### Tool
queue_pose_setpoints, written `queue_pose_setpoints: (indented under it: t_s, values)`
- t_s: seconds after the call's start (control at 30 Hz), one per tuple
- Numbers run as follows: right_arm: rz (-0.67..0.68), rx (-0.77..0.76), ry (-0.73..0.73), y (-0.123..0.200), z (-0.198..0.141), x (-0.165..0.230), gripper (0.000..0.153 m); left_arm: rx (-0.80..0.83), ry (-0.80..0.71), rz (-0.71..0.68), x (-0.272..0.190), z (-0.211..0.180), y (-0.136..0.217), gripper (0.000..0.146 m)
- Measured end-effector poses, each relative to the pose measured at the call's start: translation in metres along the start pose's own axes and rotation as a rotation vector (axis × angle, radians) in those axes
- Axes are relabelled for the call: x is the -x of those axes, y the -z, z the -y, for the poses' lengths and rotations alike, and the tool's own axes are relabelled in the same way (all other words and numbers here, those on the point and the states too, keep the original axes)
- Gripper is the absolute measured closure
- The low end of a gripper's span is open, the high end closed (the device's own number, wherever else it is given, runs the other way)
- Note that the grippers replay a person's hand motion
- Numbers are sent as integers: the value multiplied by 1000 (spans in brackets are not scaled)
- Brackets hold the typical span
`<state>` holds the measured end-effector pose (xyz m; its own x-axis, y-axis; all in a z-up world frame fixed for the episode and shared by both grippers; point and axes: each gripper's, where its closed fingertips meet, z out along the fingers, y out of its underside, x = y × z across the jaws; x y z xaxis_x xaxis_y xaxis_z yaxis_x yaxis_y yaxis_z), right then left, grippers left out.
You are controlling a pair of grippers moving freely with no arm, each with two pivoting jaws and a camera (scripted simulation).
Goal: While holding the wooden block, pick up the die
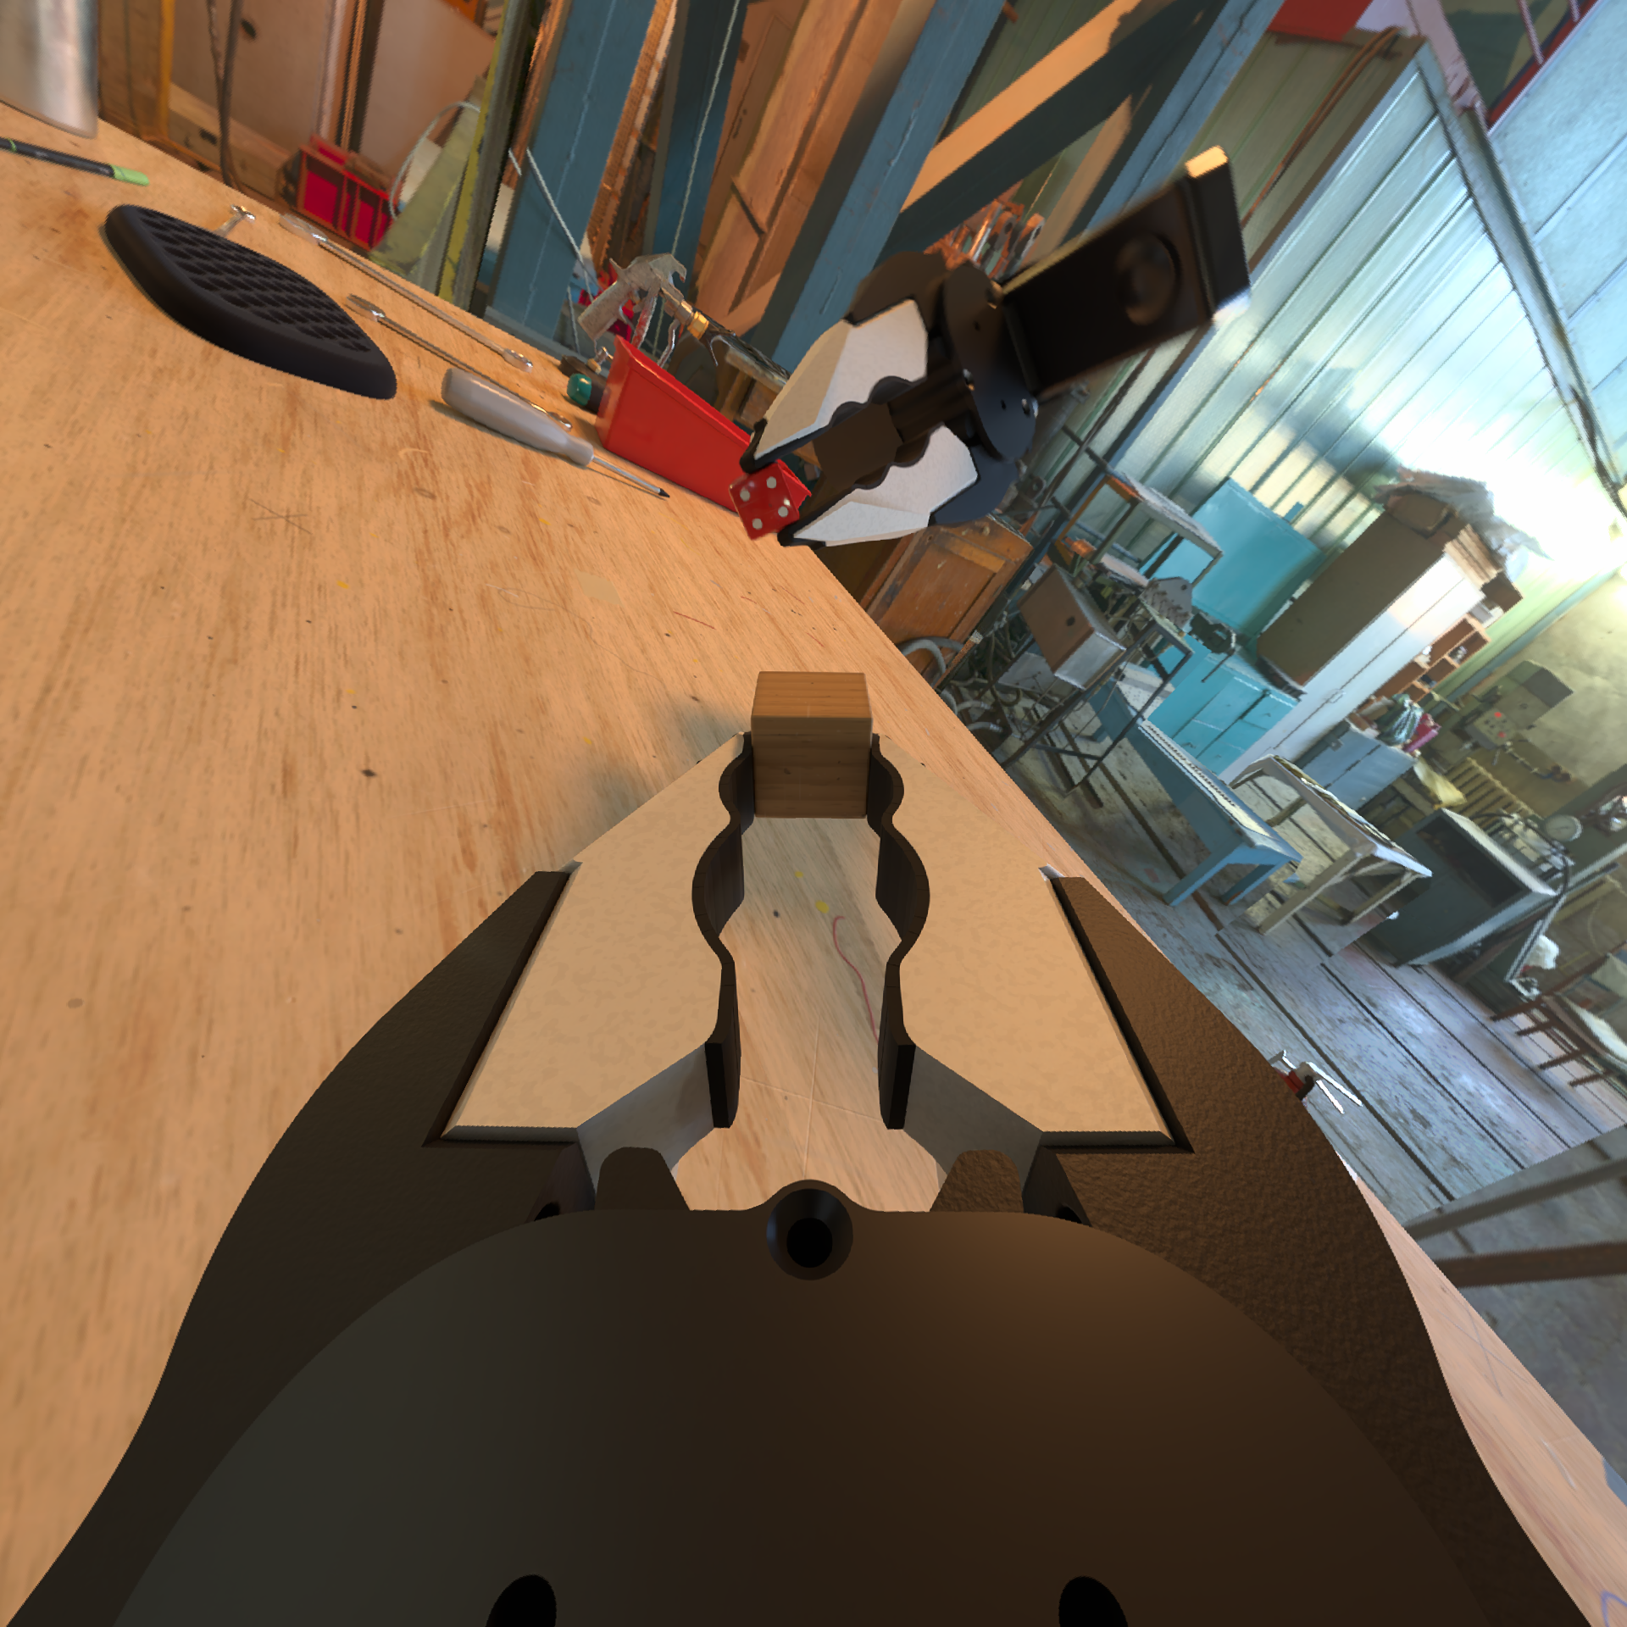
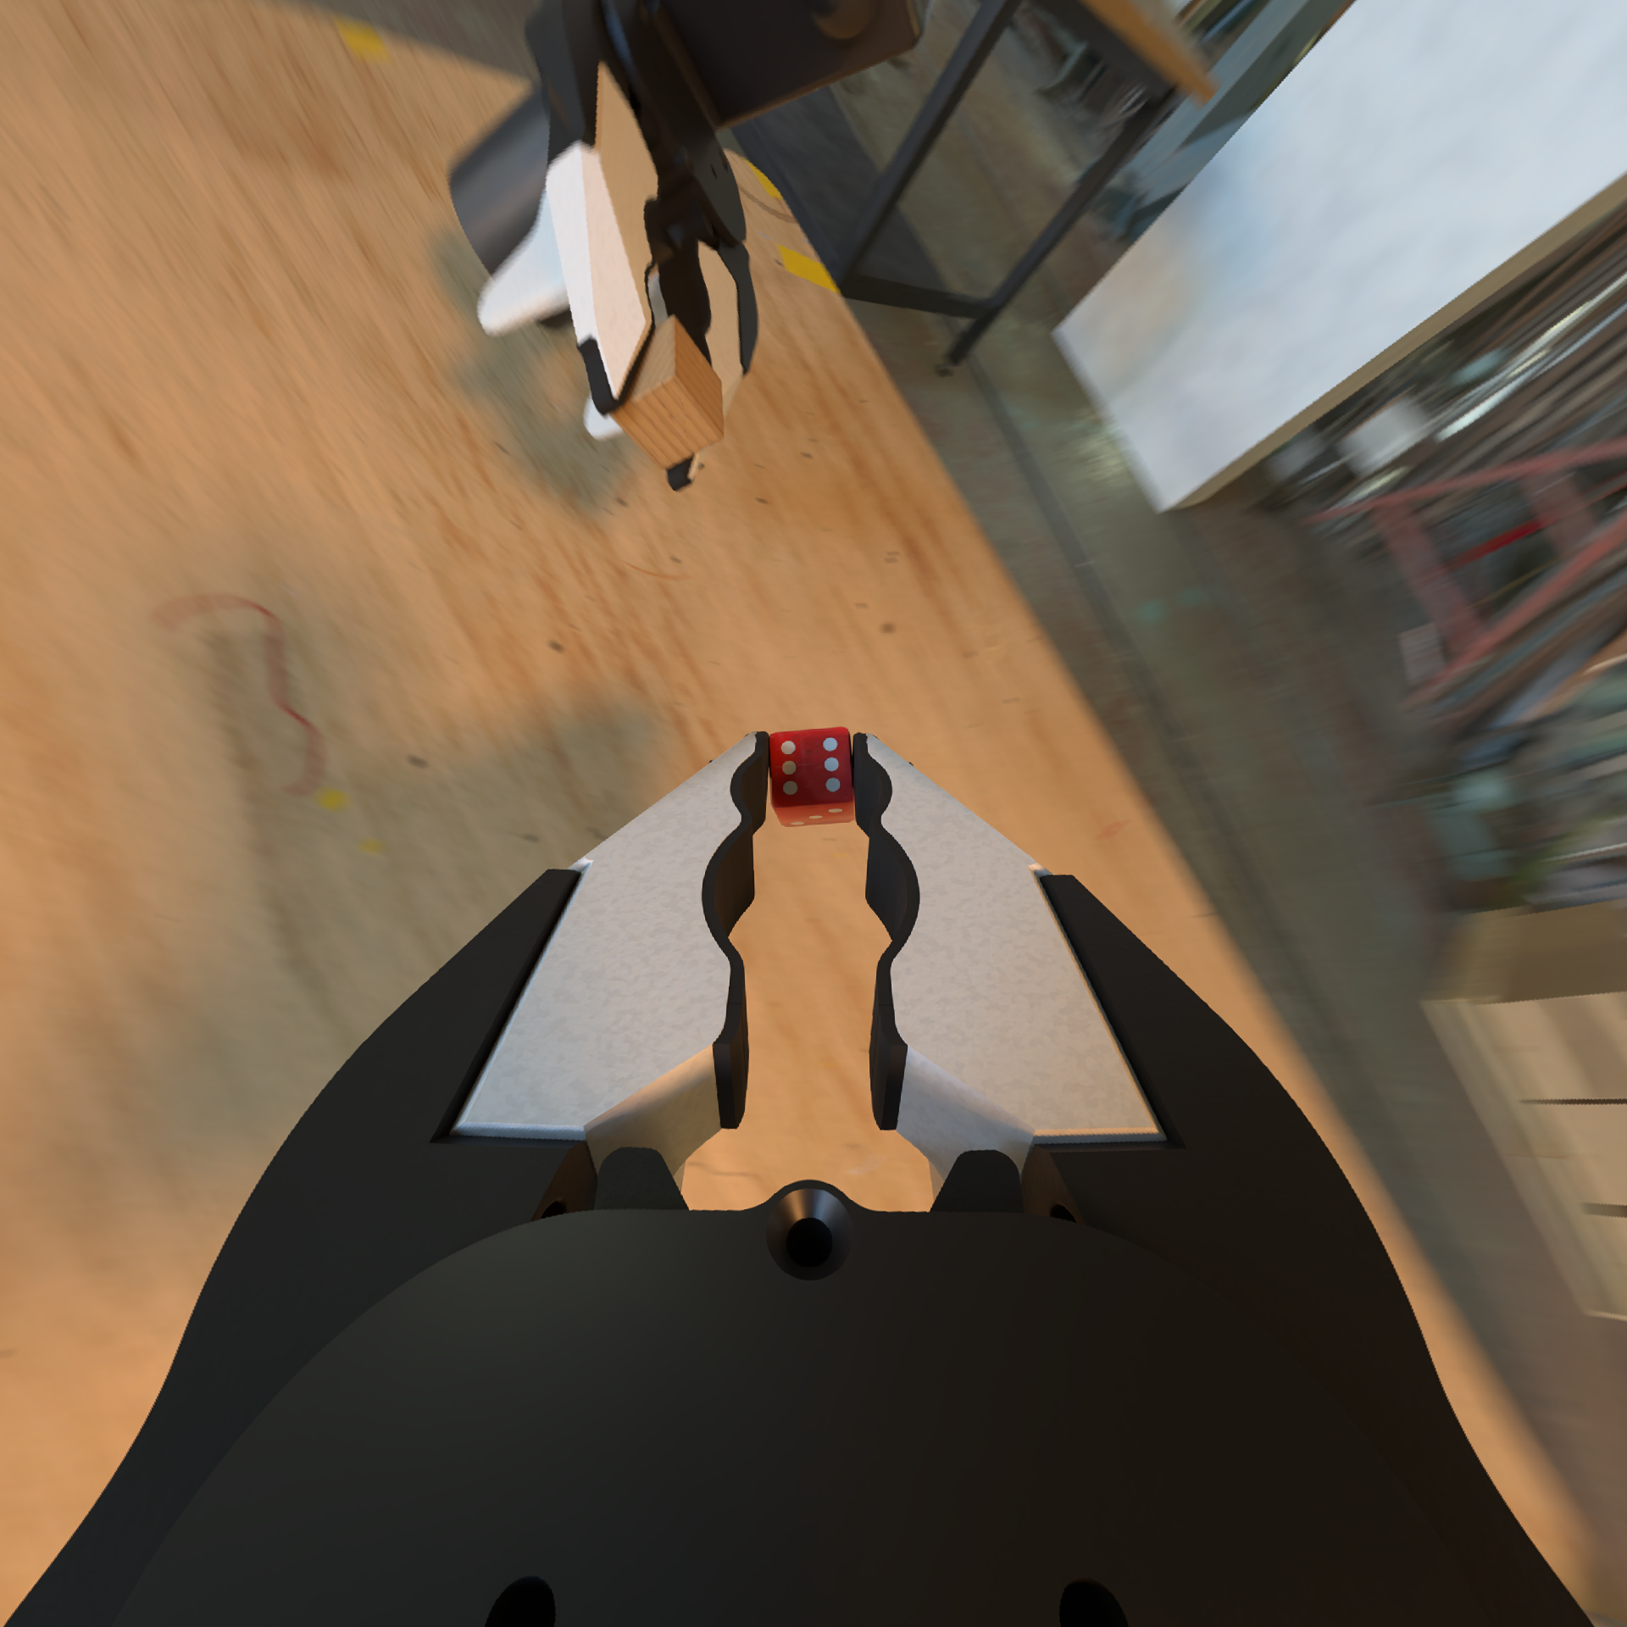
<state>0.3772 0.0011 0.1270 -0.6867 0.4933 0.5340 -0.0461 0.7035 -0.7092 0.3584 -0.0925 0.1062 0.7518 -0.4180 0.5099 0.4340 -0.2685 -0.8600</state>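
Note:
My left gripper [image 1: 811, 748] is shut on a small wooden block [image 1: 810, 745] and holds it above the plywood table [image 1: 264, 660]. My right gripper [image 2: 810, 759] is shut on a red die [image 2: 811, 775] with white pips, held between the fingertips above the table. In the left wrist view the right gripper [image 1: 768, 504] shows farther off with the die [image 1: 764, 504] at its tips, near the table's edge. In the right wrist view the left gripper [image 2: 673, 414] shows ahead with the wooden block [image 2: 673, 401] in it.
A black perforated mat [image 1: 246, 299], a white-handled screwdriver [image 1: 519, 421], thin metal rods [image 1: 423, 304], a green pen [image 1: 79, 163] and a red bin [image 1: 669, 427] lie at the table's far side. The table edge [image 1: 968, 704] runs diagonally on the right, with workshop floor beyond.

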Motion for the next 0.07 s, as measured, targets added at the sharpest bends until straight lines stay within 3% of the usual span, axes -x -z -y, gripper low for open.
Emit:
queue_pose_setpoints:
  t_s: [0.07]
  values:
    - [115, -23, -222, 0, -4, 7, 134, 11, 3, -3, 1, -2, 0, 122]
